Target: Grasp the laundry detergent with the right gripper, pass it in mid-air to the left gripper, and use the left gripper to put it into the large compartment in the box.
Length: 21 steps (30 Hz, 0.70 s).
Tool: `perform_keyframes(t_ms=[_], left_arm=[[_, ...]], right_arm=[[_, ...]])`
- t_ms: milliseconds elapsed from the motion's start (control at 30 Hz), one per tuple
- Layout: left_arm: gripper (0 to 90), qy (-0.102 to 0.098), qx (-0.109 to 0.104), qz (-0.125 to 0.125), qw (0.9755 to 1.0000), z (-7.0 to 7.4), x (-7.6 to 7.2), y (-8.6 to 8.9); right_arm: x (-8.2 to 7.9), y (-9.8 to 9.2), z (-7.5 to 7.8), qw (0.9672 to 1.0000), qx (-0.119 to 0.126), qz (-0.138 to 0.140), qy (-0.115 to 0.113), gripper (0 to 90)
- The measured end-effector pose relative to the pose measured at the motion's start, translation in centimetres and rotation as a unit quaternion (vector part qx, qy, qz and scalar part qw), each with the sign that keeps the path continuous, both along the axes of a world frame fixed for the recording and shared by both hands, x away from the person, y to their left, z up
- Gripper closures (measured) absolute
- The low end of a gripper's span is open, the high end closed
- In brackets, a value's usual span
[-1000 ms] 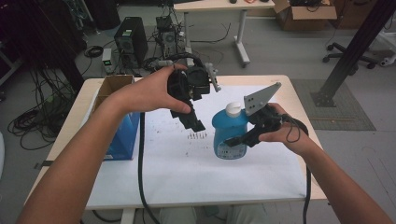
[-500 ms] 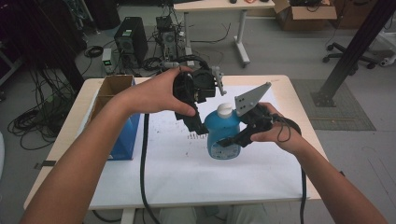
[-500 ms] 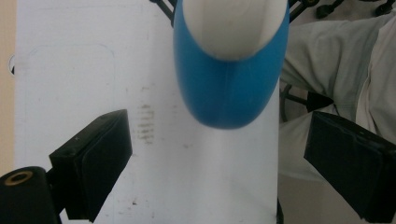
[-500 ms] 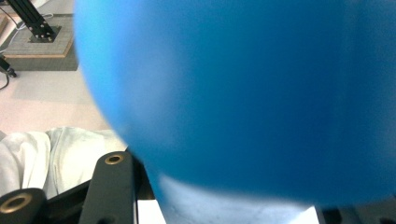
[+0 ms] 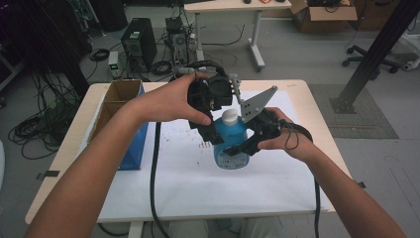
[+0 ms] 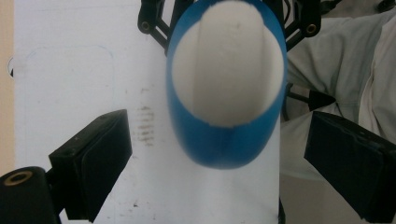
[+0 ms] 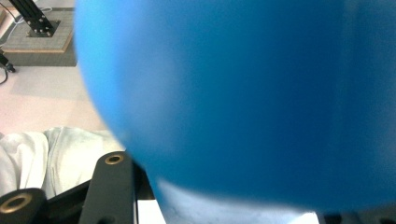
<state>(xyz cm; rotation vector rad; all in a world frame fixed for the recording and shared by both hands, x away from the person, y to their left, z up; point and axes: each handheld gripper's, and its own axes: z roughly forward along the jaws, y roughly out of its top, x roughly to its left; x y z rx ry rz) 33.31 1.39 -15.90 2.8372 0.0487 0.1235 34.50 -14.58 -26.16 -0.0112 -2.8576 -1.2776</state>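
Blue bottle w/ white cap stands upright on the white sheet covering the table, roughly mid-table, a bit toward the right edge. Right gripper is clamped on the bottle's body from the right side, jaws closed against it; in the right gripper view the blue wall sits blurred right up against the lens, so exact pad contact is prob. there but hard to confirm. Left gripper hangs over the bottle from the left, pointing down, jaws wide apart w/ nothing held; in the left gripper view the cap lies between the two black pads, neither touching it. Open cardboard box w/ blue side stands near the table's left edge, well apart from the bottle. Cables trail off toward the near edge.
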Motion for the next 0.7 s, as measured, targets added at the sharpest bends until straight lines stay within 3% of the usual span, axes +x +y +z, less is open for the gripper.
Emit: perform_keyframes(t_ms=[700], left_arm=[[7.8, 0.001, 0.005, -0.008, 1.0, -0.8, 0.2, -1.0]], right_arm=[[-0.1, 1.2, 0.5, 0.9999, -0.011, 0.005, 0.001, 44.0]])
